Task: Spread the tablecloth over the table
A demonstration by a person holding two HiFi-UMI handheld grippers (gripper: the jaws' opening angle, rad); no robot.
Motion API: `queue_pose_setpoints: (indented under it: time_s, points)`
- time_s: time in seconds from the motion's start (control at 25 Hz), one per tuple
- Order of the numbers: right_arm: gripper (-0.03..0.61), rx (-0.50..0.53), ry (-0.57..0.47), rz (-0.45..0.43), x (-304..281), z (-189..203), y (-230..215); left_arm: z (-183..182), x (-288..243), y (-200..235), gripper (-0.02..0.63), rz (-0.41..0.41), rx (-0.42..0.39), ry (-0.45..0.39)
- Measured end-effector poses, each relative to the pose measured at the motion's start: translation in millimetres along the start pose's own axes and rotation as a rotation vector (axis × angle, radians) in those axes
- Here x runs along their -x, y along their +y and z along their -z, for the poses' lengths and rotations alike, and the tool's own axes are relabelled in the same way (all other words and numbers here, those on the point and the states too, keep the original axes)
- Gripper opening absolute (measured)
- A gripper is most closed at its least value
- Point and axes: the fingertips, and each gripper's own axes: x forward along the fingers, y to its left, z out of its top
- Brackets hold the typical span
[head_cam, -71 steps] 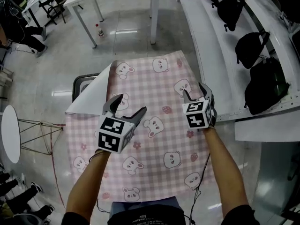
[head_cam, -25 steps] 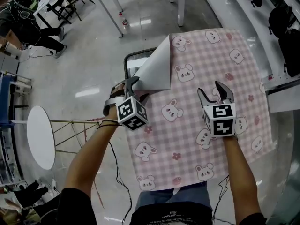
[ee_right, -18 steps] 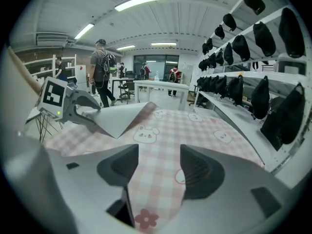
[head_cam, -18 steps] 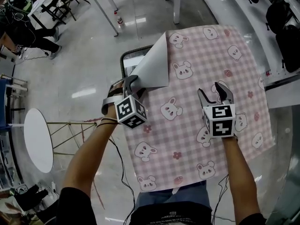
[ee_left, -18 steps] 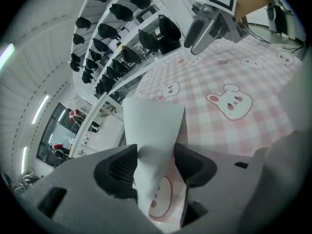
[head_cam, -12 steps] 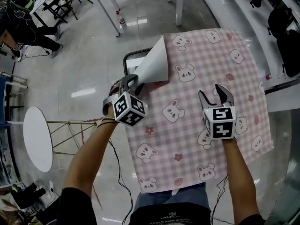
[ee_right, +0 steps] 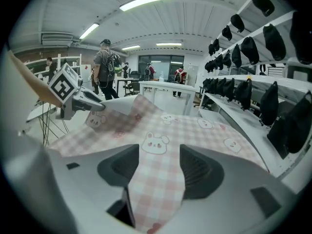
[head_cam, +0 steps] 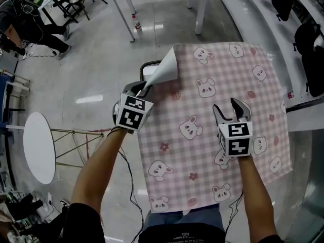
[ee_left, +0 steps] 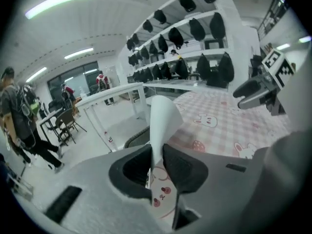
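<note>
A pink checked tablecloth [head_cam: 212, 110] printed with bunnies covers the table. Its far left corner is folded over, showing a white underside flap [head_cam: 164, 70]. My left gripper [head_cam: 140, 90] is at the cloth's left edge, its jaws closing on the flap's lower end. In the left gripper view the flap [ee_left: 163, 116] stands up between the pads of the left gripper [ee_left: 157, 167], which press on it. My right gripper [head_cam: 230, 108] hovers open over the right half of the cloth. In the right gripper view the flat cloth [ee_right: 161, 179] lies below that gripper [ee_right: 158, 167].
A dark chair frame [head_cam: 148, 66] shows under the folded corner. On the floor at left stands a round white side table [head_cam: 38, 146]. White shelves with black bags [head_cam: 309, 39] run along the right. A white table leg [head_cam: 202, 4] and a bottle [head_cam: 135, 22] lie beyond.
The left gripper rolled, closed on the flap's edge and drew it left. The white flap now looks smaller and more pink cloth shows. The right gripper barely shifted.
</note>
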Motion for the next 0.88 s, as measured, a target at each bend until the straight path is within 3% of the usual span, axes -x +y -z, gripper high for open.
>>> queue_pose_setpoints:
  time_s: [0.2,0.44,0.6,0.68,0.72,0.88]
  points:
    - [0.258,0.007,0.011,-0.006,-4,2,1,6,-8,20,0.08,-0.009,0.202,-0.021]
    - [0.256,0.015,0.02,0.001,-2,3,-2,9,-12,28,0.089,-0.018,0.237,-0.011]
    - [0.256,0.016,0.026,0.002,0,7,-3,18,-12,30,0.163,-0.017,0.294,0.009]
    - [0.255,0.017,0.027,0.004,2,7,-3,25,-10,29,0.28,-0.004,0.322,0.021]
    - [0.255,0.018,0.027,0.005,3,7,-3,28,-9,29,0.307,-0.001,0.335,0.024]
    - [0.255,0.018,0.026,0.01,9,6,0,32,2,29,0.345,-0.006,0.345,0.016]
